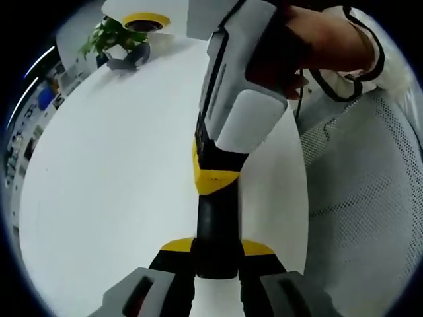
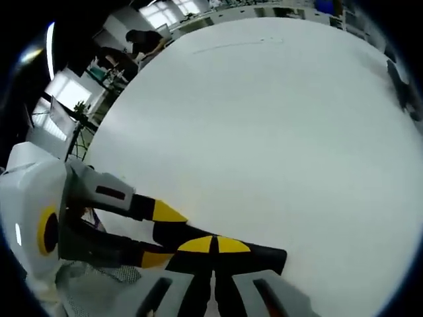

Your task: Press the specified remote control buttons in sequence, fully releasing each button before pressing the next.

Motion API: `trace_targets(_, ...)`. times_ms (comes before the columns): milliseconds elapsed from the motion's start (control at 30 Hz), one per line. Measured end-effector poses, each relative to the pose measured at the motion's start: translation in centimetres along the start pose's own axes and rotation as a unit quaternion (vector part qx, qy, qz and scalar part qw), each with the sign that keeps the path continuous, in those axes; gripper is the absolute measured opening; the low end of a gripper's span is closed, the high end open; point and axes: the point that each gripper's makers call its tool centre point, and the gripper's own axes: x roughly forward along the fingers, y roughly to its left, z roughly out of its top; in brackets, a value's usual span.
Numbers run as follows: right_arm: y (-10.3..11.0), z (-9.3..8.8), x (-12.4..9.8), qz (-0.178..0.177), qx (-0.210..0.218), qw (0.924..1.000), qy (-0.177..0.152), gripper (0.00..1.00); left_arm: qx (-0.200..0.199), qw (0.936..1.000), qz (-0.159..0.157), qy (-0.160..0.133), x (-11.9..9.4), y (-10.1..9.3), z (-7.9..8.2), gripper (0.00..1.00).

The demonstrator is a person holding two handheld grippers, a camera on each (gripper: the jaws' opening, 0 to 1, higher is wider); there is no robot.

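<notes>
Left hand-held gripper clamped on right hand-held gripper, right hand-held gripper closed, white table.

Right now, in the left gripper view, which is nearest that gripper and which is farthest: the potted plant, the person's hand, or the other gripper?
1. Right gripper: centre, its black tip reaching down between this view's own jaws.
2. Hand: upper right, wrapped around that gripper's handle.
3. Potted plant: upper left, at the far end of the white table.
</notes>
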Motion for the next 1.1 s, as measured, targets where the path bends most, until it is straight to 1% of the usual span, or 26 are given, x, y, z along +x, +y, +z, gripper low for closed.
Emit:
trace_targets(100, -0.1, 0.0, 0.0, -0.003, -0.001, 1.0000, 0.003, 0.00, -0.004, 1.0000, 0.002, -0.001, 0.0, 0.0, 0.0, 0.22)
trace_targets(267, -0.1, -0.1, 0.0, 0.006, 0.008, 1.0000, 0.000, 0.00, -0.011, 0.9999, 0.006, -0.007, 0.0, 0.1, 0.0, 0.22)
trace_targets(433, -0.2, 0.0, -0.1, 0.014, 0.021, 0.9997, -0.005, 0.00, -0.012, 0.9999, 0.006, -0.004, 0.0, 0.1, 0.0, 0.22)
trace_targets(500, -0.2, 0.0, -0.1, 0.023, 0.042, 0.9988, -0.007, 0.00, -0.013, 0.9999, 0.007, -0.001, 0.0, 0.1, 0.0, 0.22)
trace_targets(567, 0.3, -0.4, -0.3, 0.047, 0.056, 0.9973, 0.008, 0.00, -0.013, 0.9999, 0.008, -0.001, 0.0, 0.1, 0.0, 0.22)
trace_targets(600, 1.0, -0.3, -0.4, 0.069, 0.057, 0.9960, 0.010, 0.00, -0.013, 0.9999, 0.008, -0.001, 0.0, 0.1, 0.0, 0.22)
trace_targets(633, 1.2, -0.3, -0.6, 0.074, 0.061, 0.9953, 0.007, 0.00, -0.017, 0.9998, 0.009, -0.001, 0.1, 0.1, 0.1, 0.22)
trace_targets(667, 1.1, -0.1, -0.8, 0.069, 0.058, 0.9959, -0.009, 0.00, -0.015, 0.9998, 0.010, -0.001, 0.1, 0.1, 0.1, 0.22)
trace_targets(700, 1.1, -0.1, -0.9, 0.067, 0.057, 0.9961, -0.012, 0.00, -0.015, 0.9998, 0.010, -0.001, 0.1, 0.1, 0.1, 0.23)
trace_targets(767, 0.5, 0.1, -1.3, 0.041, 0.043, 0.9981, -0.014, 0.00, -0.016, 0.9998, 0.010, -0.004, 0.1, 0.1, 0.1, 0.23)
trace_targets(800, 0.3, 0.1, -1.4, 0.037, 0.042, 0.9983, -0.013, 0.00, -0.016, 0.9998, 0.010, -0.005, 0.1, 0.1, 0.1, 0.22)
trace_targets(900, 0.2, 0.0, -1.4, 0.040, 0.055, 0.9976, -0.011, 0.00, -0.015, 0.9998, 0.009, -0.005, 0.1, 0.1, 0.1, 0.22)
trace_targets(967, 0.3, -0.4, -1.2, 0.046, 0.059, 0.9972, -0.002, 0.00, -0.014, 0.9999, 0.008, -0.004, 0.1, 0.1, 0.1, 0.22)
trace_targets(1100, 0.3, -1.2, -1.0, 0.038, 0.050, 0.9980, 0.008, 0.00, -0.015, 0.9999, 0.007, 0.003, 0.1, 0.1, 0.1, 0.22)
